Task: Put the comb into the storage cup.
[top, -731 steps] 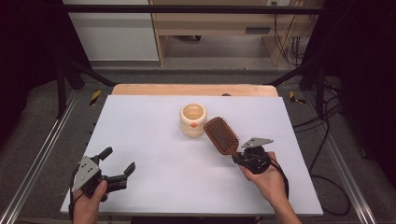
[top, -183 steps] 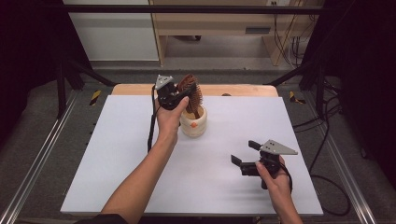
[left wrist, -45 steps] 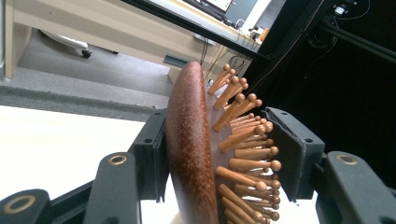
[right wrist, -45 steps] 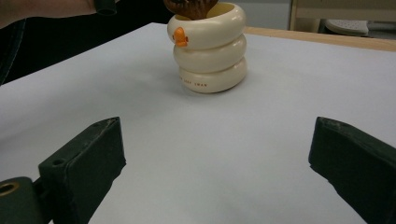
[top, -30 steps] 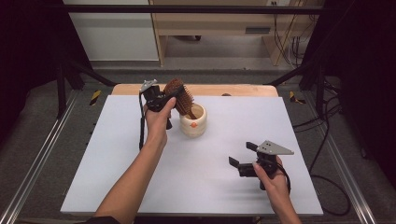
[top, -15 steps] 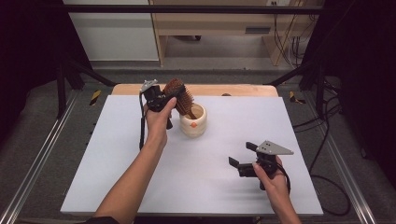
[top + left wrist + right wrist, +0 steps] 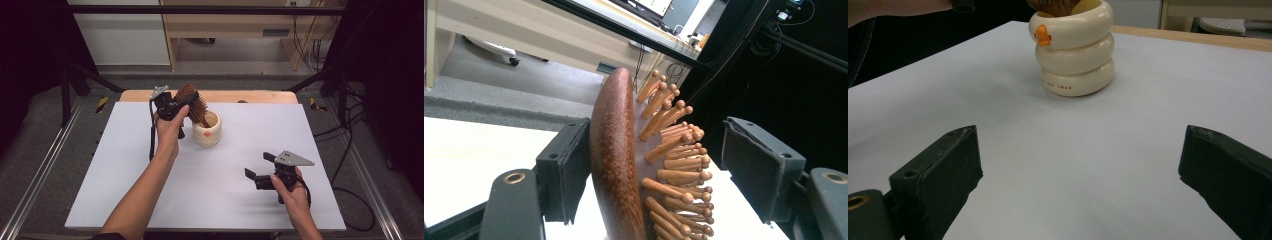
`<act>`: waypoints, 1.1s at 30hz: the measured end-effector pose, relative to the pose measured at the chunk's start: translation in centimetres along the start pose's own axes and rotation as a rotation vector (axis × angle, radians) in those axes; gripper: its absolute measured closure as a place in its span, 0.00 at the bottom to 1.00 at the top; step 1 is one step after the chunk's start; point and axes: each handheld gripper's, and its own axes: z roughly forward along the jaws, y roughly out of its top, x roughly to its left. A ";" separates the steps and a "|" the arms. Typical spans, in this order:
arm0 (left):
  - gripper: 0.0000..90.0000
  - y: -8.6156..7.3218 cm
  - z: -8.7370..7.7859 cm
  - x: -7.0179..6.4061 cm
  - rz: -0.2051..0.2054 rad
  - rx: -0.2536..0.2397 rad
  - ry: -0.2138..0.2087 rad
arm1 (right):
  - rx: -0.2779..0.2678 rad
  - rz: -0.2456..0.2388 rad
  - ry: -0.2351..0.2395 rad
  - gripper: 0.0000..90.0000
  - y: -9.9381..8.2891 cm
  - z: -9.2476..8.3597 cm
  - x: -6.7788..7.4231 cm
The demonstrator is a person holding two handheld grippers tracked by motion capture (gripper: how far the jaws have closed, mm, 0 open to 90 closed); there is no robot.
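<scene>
Hairbrush [image 7: 616, 165]: dark wooden back, round-tipped wooden pins.

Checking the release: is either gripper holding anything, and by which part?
Nothing is clamped. The left gripper has just been opening around the hairbrush head; right gripper open.

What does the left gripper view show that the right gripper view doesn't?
Left gripper view: the hairbrush close up, wooden back and pegs, between the jaws of the left claw, which have just been opening; the peg-side pad stands clear. A desk and screens lie behind.
Right gripper view: the cream ringed cup with its orange mark, whole, and the right claw wide open with nothing between its jaws.
Both: the hairbrush, a sliver at the cup's mouth in the right gripper view, and the white table.
</scene>
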 end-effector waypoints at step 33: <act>0.28 -1.0 -1.5 0.1 0.042 0.001 0.009 | 0.005 -0.006 0.009 0.04 0.0 0.2 0.2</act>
